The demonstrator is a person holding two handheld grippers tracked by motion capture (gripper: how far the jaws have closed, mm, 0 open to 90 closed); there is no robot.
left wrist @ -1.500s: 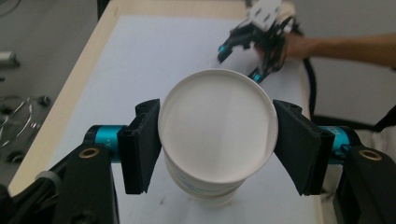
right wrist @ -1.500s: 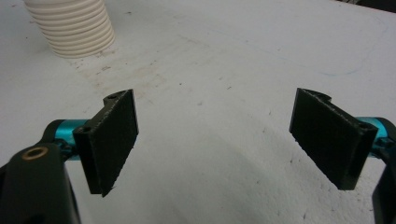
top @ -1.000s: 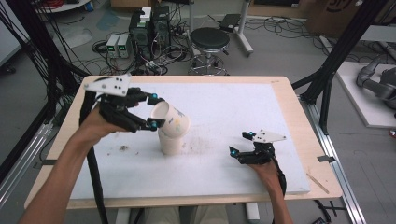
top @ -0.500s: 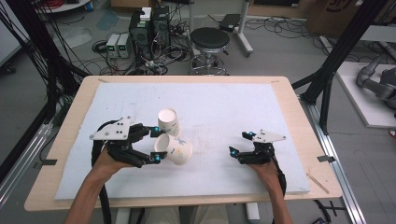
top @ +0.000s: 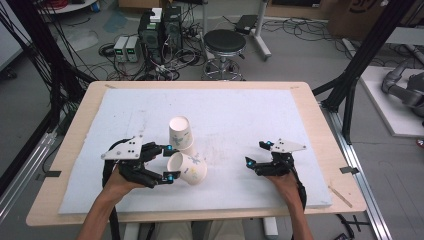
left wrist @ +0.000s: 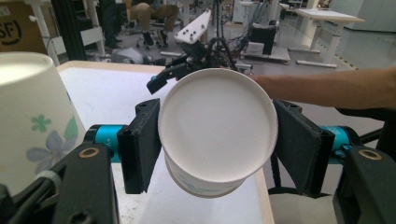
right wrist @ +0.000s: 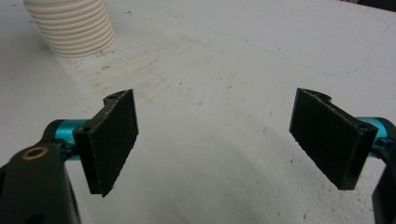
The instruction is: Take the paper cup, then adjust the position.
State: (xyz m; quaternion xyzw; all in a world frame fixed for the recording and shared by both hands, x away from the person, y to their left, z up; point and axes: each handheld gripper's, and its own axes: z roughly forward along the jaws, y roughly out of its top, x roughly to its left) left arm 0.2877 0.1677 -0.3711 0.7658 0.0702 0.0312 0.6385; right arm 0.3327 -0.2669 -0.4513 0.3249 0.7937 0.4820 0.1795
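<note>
Floral paper cup (top: 188, 168) lies on its side betw. the jaws of the left gripper (top: 169, 162), white base toward the gripper, mouth pointing away toward table centre. Left gripper view: cup base (left wrist: 215, 125) sits betw. both pads; left pad touches the cup wall, right pad shows a thin gap or bare contact, can't tell which. So jaws are closed around the cup, firmness of the hold unclear.

Second floral paper cup (top: 180, 132) stands upside down just beyond the gripper's far jaw, next to the lying cup; touching or not, can't tell. In left gripper view it sits at the left edge (left wrist: 32, 116), flower print visible.

Both cups rest on a white foam mat (top: 240, 115) covering a wooden table (top: 320, 125).

Right gripper (top: 256, 154) is well apart to the right of the cups, low over the mat, jaws spread wide w/ nothing betw. them; right gripper view shows bare, speckled mat (right wrist: 215, 93) in the gap. A white ribbed object (right wrist: 72, 25) stands at that view's upper left, beyond the left pad; can't tell what it is.

Person's forearms enter from the near edge, one hand on each gripper. Stool (top: 225, 47) and electronics boxes (top: 160, 30) on the floor beyond the table.
</note>
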